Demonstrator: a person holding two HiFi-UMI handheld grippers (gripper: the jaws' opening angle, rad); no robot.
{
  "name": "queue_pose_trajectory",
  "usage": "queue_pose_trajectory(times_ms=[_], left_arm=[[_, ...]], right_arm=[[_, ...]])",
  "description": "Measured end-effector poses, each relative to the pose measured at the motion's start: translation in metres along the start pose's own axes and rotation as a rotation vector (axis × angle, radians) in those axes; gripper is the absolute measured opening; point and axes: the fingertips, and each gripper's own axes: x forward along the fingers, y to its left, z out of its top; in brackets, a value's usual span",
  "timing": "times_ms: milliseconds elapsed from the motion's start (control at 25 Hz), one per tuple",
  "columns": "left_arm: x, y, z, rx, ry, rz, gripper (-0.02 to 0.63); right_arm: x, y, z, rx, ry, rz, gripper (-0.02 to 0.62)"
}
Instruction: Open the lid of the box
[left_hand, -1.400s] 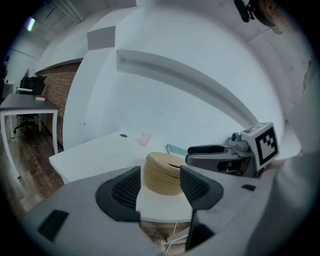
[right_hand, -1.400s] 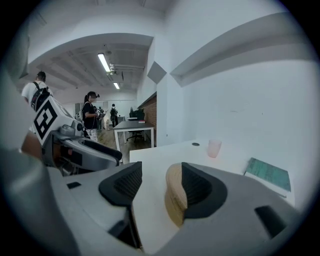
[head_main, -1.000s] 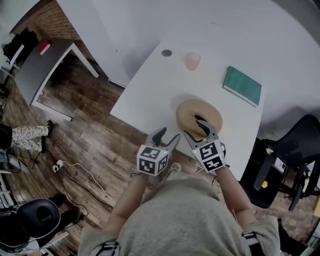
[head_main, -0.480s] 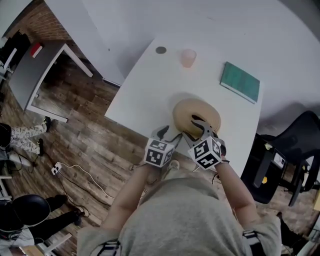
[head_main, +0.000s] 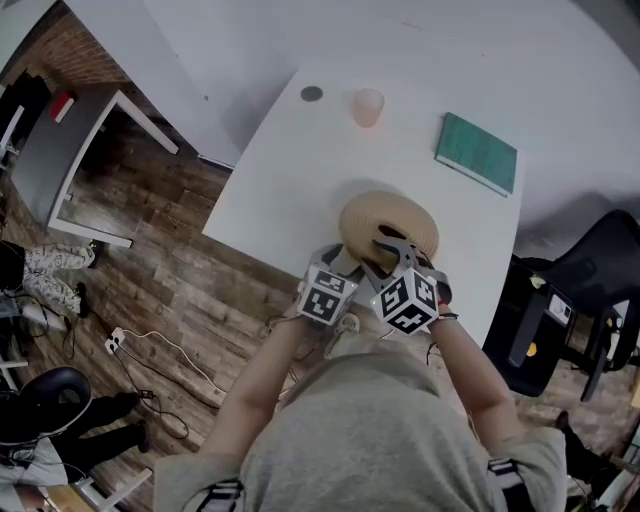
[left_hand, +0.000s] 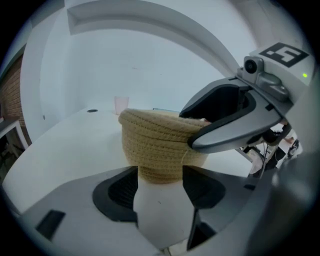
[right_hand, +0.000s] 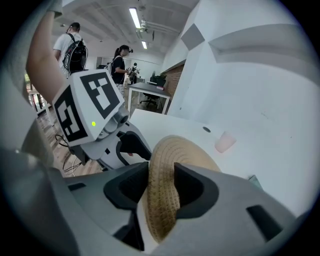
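Left gripper (head_main: 345, 260) has dropped in, jaws just spread wide astride the box (left_hand: 160, 145). Right gripper (head_main: 387, 245) has just pinched the lid (right_hand: 162, 195) rim, so lifting looks next.

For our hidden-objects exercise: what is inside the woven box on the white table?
Nothing inside can be seen. The woven lid sits on the woven box and covers its opening, so whatever it holds, if anything, is hidden. Only the coiled rope outside shows.
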Motion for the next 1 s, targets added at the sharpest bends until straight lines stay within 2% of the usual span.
queue_pose_trajectory(times_ms=[520,1000], left_arm=[[0.007,-0.002,0.002,0.01,0.008,0.0,0.255],[0.007,-0.002,0.002,0.006,0.006,0.018,0.256]], right_arm=[[0.0,-0.001,-0.002,0.003,-0.003,0.014,0.155],[-0.016,-0.008,0.009,-0.003,-0.062,-0.043,0.123]])
